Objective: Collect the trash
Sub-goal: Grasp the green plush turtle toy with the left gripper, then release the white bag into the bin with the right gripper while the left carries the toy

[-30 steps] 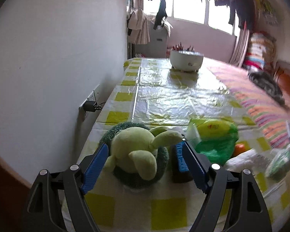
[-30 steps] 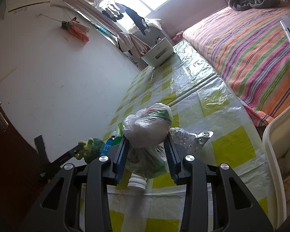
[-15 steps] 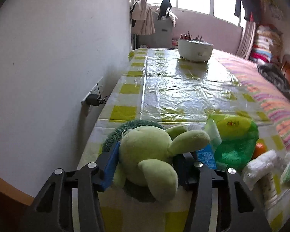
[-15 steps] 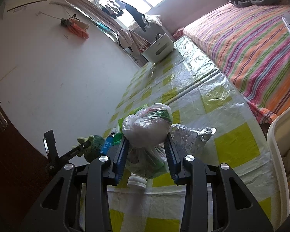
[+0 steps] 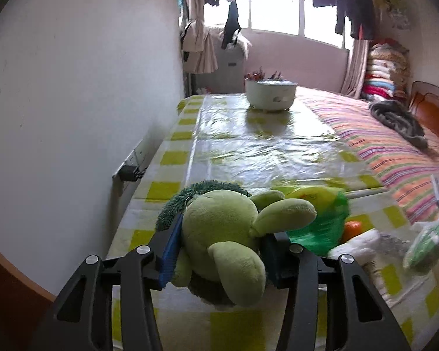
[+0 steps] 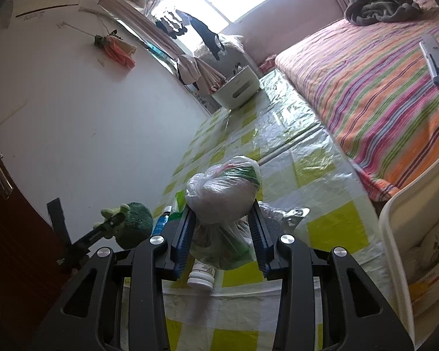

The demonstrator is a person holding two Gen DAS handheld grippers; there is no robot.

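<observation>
- Tongs of the left gripper (image 5: 219,253), at the bottom middle of the left wrist view, are clenched on a green plush toy (image 5: 222,234); its jaws have just been closing, with the toy between the blue pads.
- The plush toy sits tipped at lower centre, one limb reaching right toward a green plastic bag (image 5: 322,219) on the table (image 5: 248,152).
- The left gripper points forward and somewhat downward along the checked tablecloth.
- The right gripper (image 6: 222,225), at the bottom centre of the right wrist view, is grasping a knotted clear trash bag (image 6: 222,196), which bulges above the pads.
- A white pill bottle (image 6: 202,275) lies on the cloth just beneath that bag.
- In the right wrist view the left gripper shows at lower left, with the plush toy at its tip.
- A white tub (image 6: 237,87) stands at the table's far end, upper centre.
</observation>
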